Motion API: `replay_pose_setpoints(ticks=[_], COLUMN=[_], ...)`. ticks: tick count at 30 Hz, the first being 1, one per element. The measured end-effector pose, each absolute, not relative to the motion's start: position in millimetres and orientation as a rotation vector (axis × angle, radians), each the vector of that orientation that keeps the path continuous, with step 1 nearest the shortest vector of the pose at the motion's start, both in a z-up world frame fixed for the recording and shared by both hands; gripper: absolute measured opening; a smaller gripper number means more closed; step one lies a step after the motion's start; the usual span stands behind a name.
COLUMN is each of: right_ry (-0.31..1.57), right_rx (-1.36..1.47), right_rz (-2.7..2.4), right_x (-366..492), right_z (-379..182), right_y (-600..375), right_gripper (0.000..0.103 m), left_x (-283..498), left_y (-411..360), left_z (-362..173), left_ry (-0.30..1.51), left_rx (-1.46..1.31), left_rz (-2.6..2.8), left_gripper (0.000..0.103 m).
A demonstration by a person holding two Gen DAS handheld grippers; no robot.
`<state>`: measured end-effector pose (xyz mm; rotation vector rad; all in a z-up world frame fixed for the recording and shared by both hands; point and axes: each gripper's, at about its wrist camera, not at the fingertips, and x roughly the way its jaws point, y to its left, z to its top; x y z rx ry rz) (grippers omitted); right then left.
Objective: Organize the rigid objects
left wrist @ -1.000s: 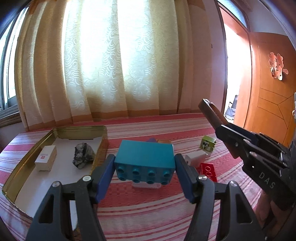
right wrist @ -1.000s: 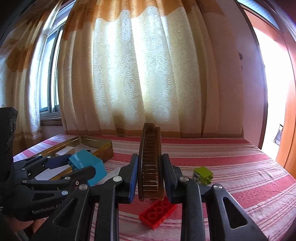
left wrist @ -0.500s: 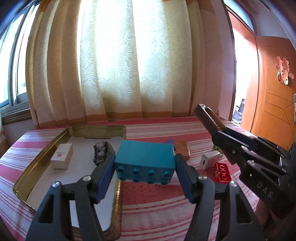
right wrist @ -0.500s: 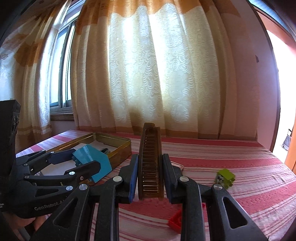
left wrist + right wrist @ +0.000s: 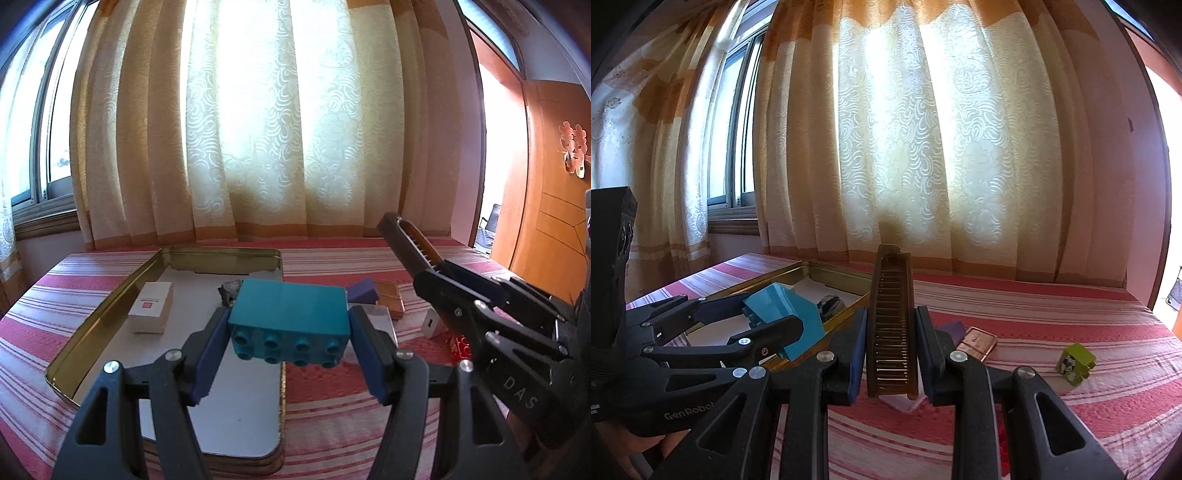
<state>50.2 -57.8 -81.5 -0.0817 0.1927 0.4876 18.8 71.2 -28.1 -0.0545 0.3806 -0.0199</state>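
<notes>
Tray (image 5: pixel 110 306): a golden tin on the striped cloth, holding a white box (image 5: pixel 151 312) and a dark crumpled lump (image 5: pixel 229 288).
Left gripper (image 5: pixel 290 334): clenched on the teal brick (image 5: pixel 290 314) (studs facing the camera), held above the tray's right edge.
Right gripper (image 5: pixel 891 354): closed tight on the brown comb (image 5: pixel 891 325), which stood upright above the cloth.
Loose things: a copper plate (image 5: pixel 977 341) and a green block (image 5: pixel 1075 363) lay on the cloth, well apart.
</notes>
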Motion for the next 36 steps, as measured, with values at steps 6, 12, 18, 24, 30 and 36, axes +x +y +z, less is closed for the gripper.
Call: replay_pose_setpoints(ticks=[6,12,18,24,30,36], right_ry=[0.199,0.203,0.212,0.222,0.227,0.234], right_rx=[-0.088,-0.111,-0.132,-0.138,-0.157,-0.167], right_rz=[0.504,0.525,0.548,0.563,0.574,0.582], right_x=[52.7,51.8,54.0,56.8,56.4,57.2], right_z=[-80.9,-81.6,-82.1,-82.0,-82.0,-82.6], right_y=[-46.1,-32.0,-17.6,-6.7,3.9,12.3], right_gripper=[0.027,0.027,0.027,0.027,0.027,0.027], left_x=[18.2,17.4,17.4,17.8,18.9,20.6], left_y=[86.2,95.9,107.8,119.1,127.3,134.4], left_z=[-28.6,-29.4,-29.5,-30.8,-31.2,-31.1], left_ry=[0.383,0.383,0.387,0.391,0.396,0.397], left_rx=[-0.073,-0.074,-0.080,-0.079,-0.079,-0.071], left_rz=[-0.007,0.006,0.017,0.032,0.041,0.053], left_gripper=[0.065,0.065,0.065,0.065,0.065,0.065])
